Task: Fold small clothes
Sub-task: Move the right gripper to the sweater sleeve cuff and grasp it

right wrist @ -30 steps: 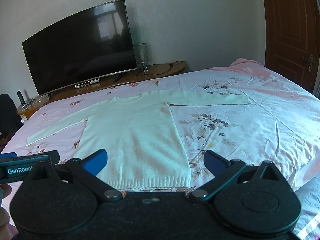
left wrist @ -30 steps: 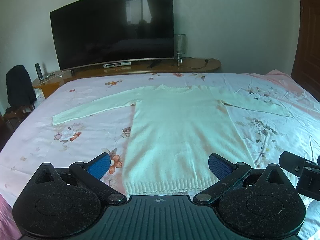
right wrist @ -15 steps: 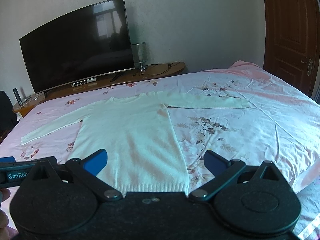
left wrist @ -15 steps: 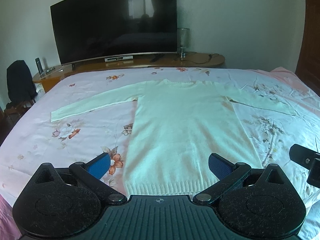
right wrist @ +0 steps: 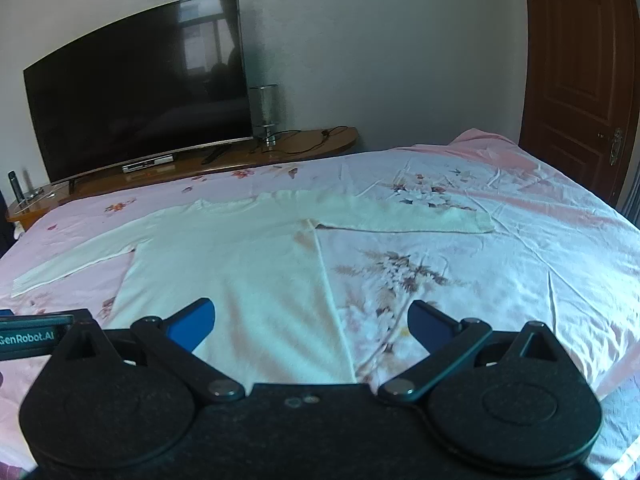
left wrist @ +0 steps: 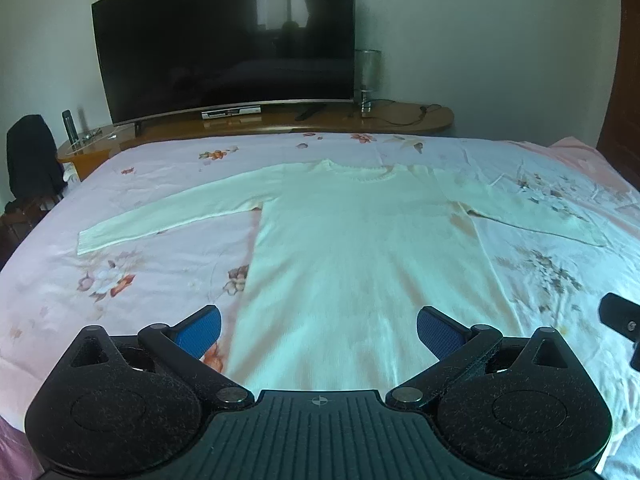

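Now both claws sit lower and nearer the sweater than a second ago, its hem hidden under their bodies. Left gripper: pads wide apart, holding nothing, sweater body straight ahead. Right gripper: equally spread, empty, the sweater's right edge running between its pads.

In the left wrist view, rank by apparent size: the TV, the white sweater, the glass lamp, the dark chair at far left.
1. White sweater, though it lies nearest the camera.
2. TV.
3. Dark chair, partly cut off.
4. Glass lamp.
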{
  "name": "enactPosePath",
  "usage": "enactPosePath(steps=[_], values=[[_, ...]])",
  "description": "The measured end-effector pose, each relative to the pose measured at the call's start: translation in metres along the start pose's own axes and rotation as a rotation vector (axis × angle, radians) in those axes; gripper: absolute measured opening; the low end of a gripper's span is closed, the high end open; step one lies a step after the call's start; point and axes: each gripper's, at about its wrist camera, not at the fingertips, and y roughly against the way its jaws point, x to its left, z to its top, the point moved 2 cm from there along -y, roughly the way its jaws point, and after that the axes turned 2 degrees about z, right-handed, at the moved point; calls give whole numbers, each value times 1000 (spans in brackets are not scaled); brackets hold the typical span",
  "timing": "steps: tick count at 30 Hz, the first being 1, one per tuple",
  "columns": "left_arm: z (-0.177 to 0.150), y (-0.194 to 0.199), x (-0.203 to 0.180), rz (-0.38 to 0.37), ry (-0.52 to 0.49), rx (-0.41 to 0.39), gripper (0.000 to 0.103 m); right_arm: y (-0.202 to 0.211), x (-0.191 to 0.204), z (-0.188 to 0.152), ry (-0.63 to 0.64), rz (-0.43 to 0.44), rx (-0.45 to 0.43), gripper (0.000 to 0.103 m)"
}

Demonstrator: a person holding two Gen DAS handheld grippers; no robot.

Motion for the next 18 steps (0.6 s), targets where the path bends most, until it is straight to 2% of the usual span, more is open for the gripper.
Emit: enactPosePath(steps=[6, 18], values=[[21, -38, -10, 23, 10, 8, 103, -39, -13, 17, -1, -16, 19, 103], [61, -112, -46, 17, -8, 52, 103, -124, -47, 55, 5, -66, 62, 103]])
